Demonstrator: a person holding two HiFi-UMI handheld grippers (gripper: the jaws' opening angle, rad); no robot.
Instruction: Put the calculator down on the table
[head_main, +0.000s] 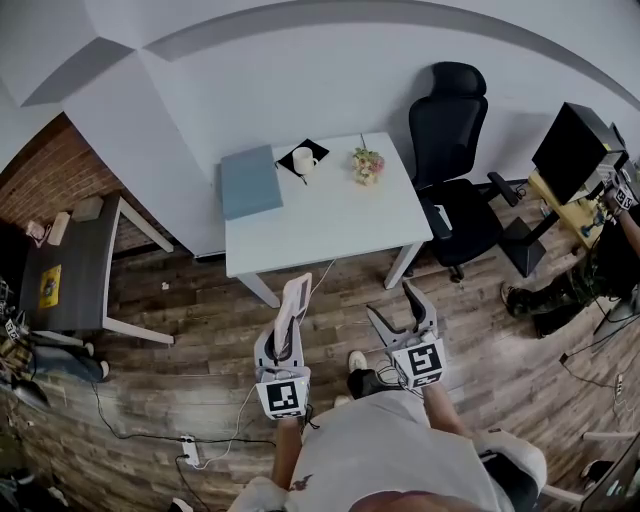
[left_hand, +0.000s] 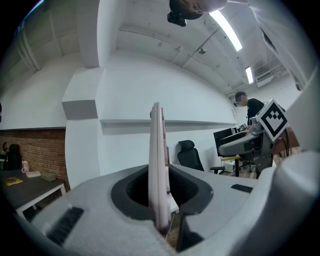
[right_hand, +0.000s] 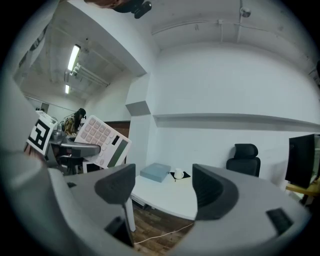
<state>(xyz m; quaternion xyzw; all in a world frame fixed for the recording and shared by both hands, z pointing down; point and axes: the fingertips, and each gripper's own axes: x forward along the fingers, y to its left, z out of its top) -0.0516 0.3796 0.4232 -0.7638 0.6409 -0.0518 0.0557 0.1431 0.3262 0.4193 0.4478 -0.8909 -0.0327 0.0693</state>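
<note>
My left gripper (head_main: 284, 335) is pinching the calculator (left_hand: 158, 165), held edge-up just short of the white table (head_main: 330, 215), seemingly clear of it. My right gripper (right_hand: 162, 190), also short of that table, stands spread, nothing between its jaws.

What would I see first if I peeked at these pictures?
The pale pink calculator, pinched on edge in the left gripper over the wooden floor. Ahead stands a white table with a cup and flowers; the right gripper is open and empty.
</note>
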